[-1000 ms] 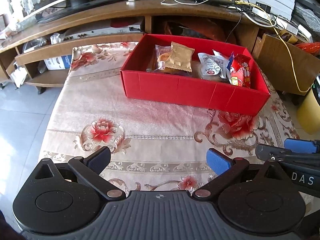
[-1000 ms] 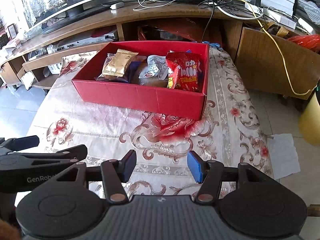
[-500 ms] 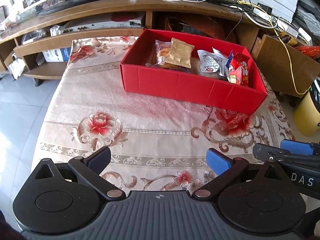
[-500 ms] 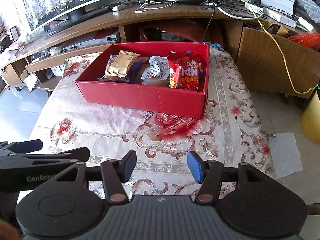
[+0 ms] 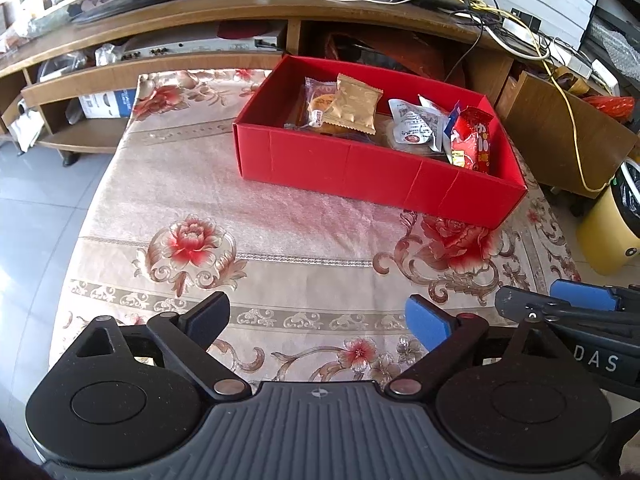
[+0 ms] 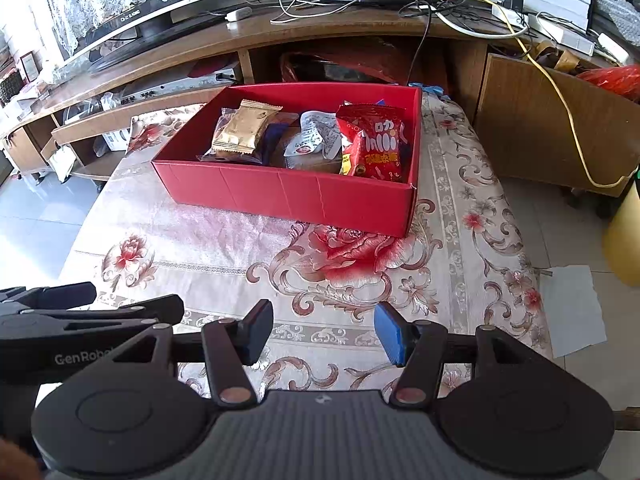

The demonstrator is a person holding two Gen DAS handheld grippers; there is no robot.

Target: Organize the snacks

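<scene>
A red cardboard box [image 5: 372, 168] [image 6: 288, 192] stands at the far end of the floral-clothed table [image 5: 240, 208]. Inside it lie a gold packet [image 5: 354, 104] [image 6: 244, 128], a white wrapped snack [image 5: 416, 126] [image 6: 316, 140] and, upright at the right end, a red snack bag [image 5: 474, 140] [image 6: 372, 142]. My left gripper [image 5: 318, 316] hovers over the near table edge, well short of the box. Its jaws are closing, with nothing between them. My right gripper [image 6: 324, 326] hangs beside it on the right, open at a narrower gap and empty.
A long wooden TV stand [image 5: 180, 12] with cables runs behind the table. A wooden cabinet [image 6: 540, 120] and a yellow bin [image 5: 608, 232] stand to the right. A sheet of paper [image 6: 572, 308] lies on the tiled floor.
The left gripper's jaws have come a little closer together. Both hands and the box with its snacks stay where they were.
</scene>
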